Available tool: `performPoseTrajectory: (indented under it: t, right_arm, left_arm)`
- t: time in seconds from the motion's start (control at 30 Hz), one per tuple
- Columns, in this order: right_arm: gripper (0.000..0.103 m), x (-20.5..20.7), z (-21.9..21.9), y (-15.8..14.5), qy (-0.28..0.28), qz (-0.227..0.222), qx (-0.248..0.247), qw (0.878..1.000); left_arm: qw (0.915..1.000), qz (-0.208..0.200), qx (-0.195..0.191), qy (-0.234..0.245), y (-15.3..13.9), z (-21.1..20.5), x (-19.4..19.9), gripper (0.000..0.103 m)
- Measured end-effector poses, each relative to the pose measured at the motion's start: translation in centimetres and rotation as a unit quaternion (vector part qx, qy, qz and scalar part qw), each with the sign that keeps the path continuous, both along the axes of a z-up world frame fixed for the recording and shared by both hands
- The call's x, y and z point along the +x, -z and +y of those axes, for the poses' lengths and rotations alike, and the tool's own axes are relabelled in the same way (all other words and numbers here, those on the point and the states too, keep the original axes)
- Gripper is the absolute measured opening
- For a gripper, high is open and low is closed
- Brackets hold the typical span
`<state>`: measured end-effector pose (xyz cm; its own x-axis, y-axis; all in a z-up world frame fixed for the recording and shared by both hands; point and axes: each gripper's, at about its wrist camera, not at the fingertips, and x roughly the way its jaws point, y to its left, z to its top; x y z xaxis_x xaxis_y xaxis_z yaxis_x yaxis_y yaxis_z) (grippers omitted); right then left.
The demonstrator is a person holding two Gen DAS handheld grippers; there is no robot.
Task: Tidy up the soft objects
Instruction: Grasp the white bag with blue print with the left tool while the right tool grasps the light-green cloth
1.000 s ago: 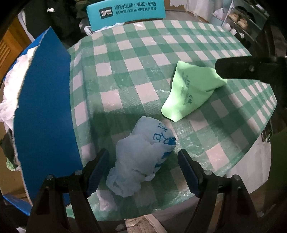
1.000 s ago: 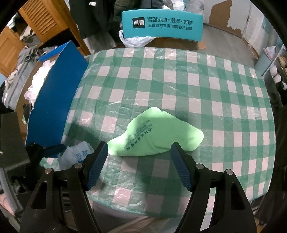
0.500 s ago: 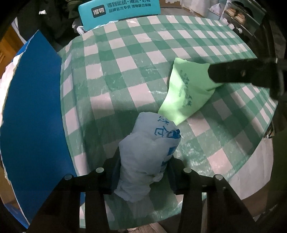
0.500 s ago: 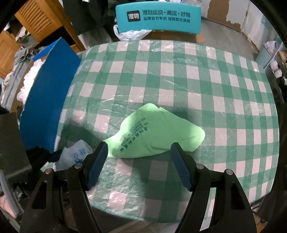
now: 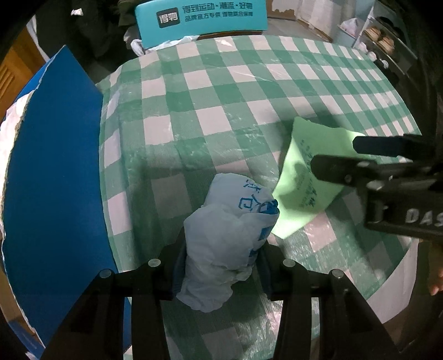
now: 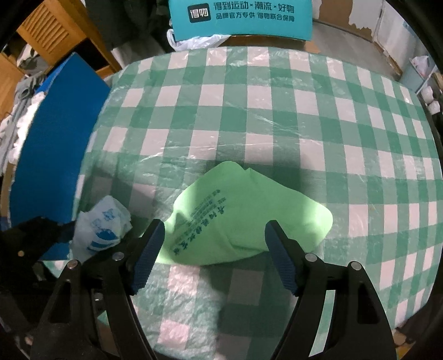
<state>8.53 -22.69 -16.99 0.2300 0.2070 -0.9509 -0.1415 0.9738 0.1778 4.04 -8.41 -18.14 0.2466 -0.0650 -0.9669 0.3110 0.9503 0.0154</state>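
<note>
A crumpled pale-blue plastic bag with blue print stands on the checked table near its front left edge. My left gripper is shut on it, pads pressing into both sides. To its right lies a flat light-green bag with dark print. In the right wrist view the green bag lies between and just beyond the blue pads of my right gripper. That gripper is open, its jaws widening slightly, and the pads do not touch the bag. The pale-blue bag shows at the left.
A blue cardboard box holding white soft stuff stands against the table's left edge. A teal chair back with white lettering rises behind the table. Wooden furniture is at the far left. The table's rounded front edge is close below both grippers.
My left gripper closed on the pale-blue bag and shifted with it. My right gripper sank closer to the green bag, which now lies between its pads.
</note>
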Motion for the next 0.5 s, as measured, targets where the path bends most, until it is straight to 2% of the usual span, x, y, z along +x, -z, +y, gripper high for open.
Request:
performPoseTrajectory:
  t: [0.5]
  right_arm:
    - [0.076, 0.1, 0.5, 3.1, -0.004, 0.017, -0.031, 0.999]
  left_arm:
    - [0.9997, 0.005, -0.019, -0.018, 0.1, 0.4, 1.7, 0.045]
